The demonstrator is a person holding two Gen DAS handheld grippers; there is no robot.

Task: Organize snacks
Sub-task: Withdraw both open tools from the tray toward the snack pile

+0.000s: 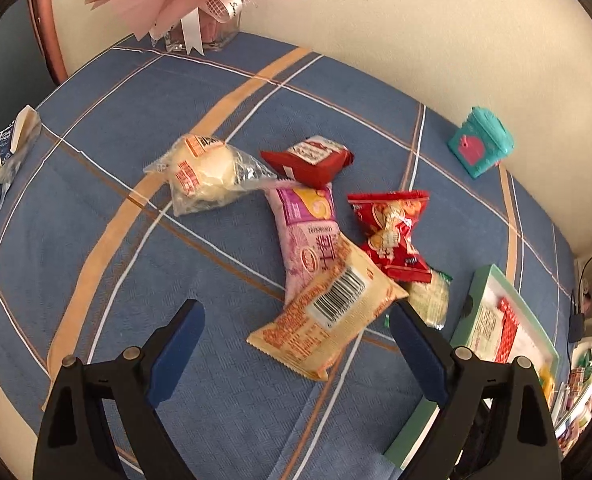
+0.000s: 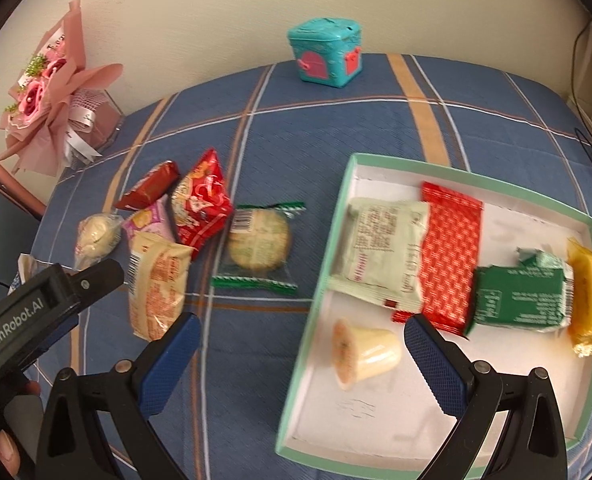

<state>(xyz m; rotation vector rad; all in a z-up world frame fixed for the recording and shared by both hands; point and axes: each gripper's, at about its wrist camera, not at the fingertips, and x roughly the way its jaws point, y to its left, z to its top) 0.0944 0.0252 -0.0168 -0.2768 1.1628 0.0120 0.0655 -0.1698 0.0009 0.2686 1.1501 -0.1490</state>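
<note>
My left gripper (image 1: 296,316) is open and empty, just short of a cream-and-orange packet (image 1: 328,314) (image 2: 158,286) that lies between its fingertips' line. Behind it lie a pink packet (image 1: 308,232), a red crinkled bag (image 1: 394,232) (image 2: 202,204), a dark red packet (image 1: 308,158), a clear-wrapped bun (image 1: 206,174) and a green-edged cracker (image 2: 259,246). My right gripper (image 2: 302,332) is open and empty over the green-rimmed tray (image 2: 336,216), near a jelly cup (image 2: 366,354). The tray holds a pale green packet (image 2: 384,252), a red packet (image 2: 450,252), a green packet (image 2: 520,300) and a yellow one (image 2: 588,300).
A teal toy chest (image 2: 324,54) stands at the back by the wall. A pink bouquet (image 2: 44,92) sits at the back left corner. A blue-and-white bread bag (image 1: 4,160) lies at the table's left edge. The table has a blue plaid cloth (image 1: 116,240).
</note>
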